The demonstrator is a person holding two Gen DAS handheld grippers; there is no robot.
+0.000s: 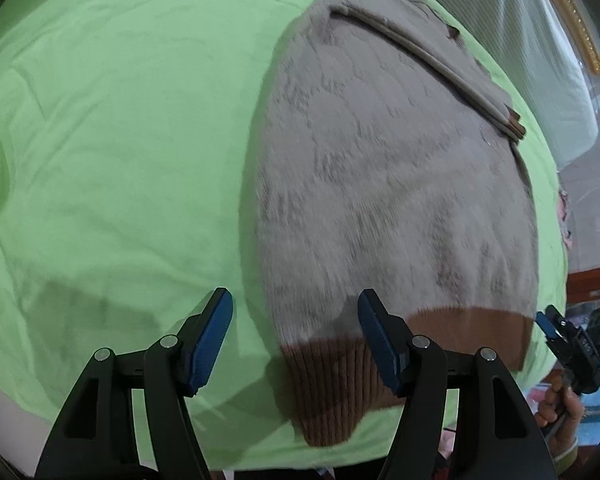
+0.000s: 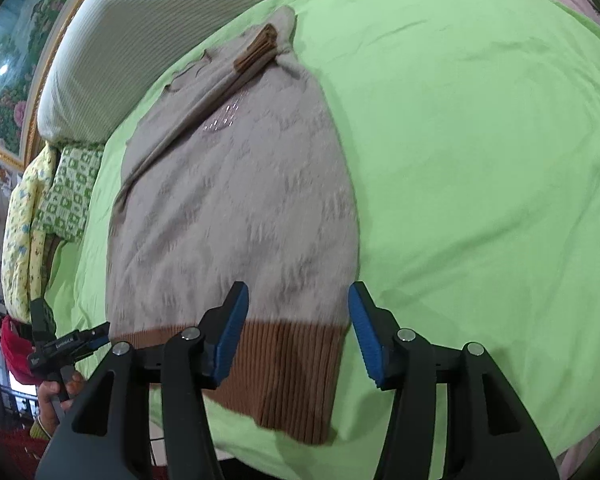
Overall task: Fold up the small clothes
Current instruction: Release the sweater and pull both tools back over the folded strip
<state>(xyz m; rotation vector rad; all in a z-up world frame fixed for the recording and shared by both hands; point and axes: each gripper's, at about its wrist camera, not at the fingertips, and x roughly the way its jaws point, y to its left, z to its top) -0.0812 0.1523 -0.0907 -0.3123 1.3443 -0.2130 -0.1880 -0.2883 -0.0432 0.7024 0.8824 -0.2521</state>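
- Green bedsheet (image 1: 120, 140) is lying under a fuzzy beige knit sweater with brown ribbed hem (image 1: 380, 200), spread flat.
- Left gripper (image 1: 296, 340) is hovering released over the hem's left corner.
- Right gripper (image 2: 298, 332) is hovering released over the right corner.
- Only right view is showing a green patterned pillow (image 2: 70, 196).

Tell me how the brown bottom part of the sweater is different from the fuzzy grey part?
The brown hem band has straight up-and-down ribs; the grey body looks soft and fuzzy with a faint darker pattern. The brown hem band is a narrow strip at the near edge by both grippers; the grey body covers most of the sweater. Both lie flat on the green sheet.
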